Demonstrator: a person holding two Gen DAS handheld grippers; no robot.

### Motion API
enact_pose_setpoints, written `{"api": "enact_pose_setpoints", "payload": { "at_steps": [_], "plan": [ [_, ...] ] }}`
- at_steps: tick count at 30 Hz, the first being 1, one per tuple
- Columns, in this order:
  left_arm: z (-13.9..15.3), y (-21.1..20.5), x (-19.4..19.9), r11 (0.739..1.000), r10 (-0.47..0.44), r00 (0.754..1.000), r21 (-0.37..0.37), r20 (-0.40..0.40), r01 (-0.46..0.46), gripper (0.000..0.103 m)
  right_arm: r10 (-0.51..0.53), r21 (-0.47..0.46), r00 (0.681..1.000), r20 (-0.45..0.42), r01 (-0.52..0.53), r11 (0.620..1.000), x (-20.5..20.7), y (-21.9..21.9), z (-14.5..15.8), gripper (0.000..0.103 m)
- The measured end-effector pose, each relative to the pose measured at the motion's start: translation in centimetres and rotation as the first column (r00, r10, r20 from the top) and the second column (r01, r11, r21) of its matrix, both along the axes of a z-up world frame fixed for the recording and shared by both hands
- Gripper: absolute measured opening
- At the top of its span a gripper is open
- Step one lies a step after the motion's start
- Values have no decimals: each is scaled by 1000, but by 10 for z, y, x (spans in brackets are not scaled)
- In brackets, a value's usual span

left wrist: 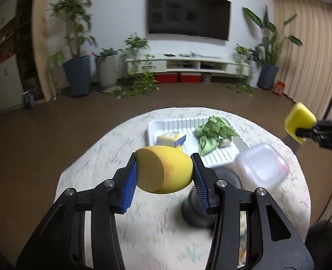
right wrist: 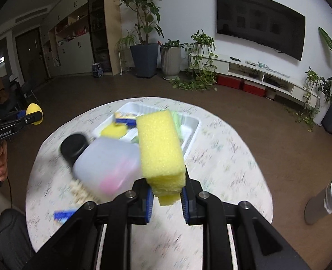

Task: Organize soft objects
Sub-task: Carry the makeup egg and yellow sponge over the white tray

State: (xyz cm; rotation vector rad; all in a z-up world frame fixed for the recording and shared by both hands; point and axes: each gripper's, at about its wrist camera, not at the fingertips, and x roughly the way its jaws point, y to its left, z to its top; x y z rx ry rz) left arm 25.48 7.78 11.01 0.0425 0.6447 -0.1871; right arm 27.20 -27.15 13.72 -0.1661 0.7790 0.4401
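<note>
Your left gripper [left wrist: 164,172] clamps a round yellow sponge [left wrist: 163,171] and reads "GenRobot.AI". Your right gripper [right wrist: 167,199] pinches a yellow sponge block [right wrist: 160,148].

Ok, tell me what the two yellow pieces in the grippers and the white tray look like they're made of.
Round sponge: looks like soft foam, matte, with a fine-pored cut face.
Block sponge: coarser open-cell foam, visibly pitted, squashed where the fingers pinch it.
Tray: probably thin moulded plastic, white and slightly glossy, with ribbed channels.
</note>
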Motion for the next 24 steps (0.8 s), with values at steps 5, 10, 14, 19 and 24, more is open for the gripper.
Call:
{"api": "enact_pose_setpoints", "payload": {
  "at_steps": [5,10,14,19,24],
  "plan": [
    [-12,-17,64,996,-78,995,33,-62,80,43,54,-52,997,-63,-57,997,61,29,-8,22],
    [-38,-41,107,978,-189,976,70,-112,198,44,150,-86,980,-132,-162,983,111,65,-36,22],
    [-57,-58,128,961,-246,957,93,-152,261,44,239,-96,953,-186,-260,961,131,90,-60,22],
    [-72,-80,142,918,-363,913,98,-187,385,45,325,-80,914,-245,-353,932,143,109,-88,22],
    [-91,-98,153,894,-393,888,126,-238,430,46,352,-66,887,-299,-387,920,153,115,-104,22]
  ]
}}
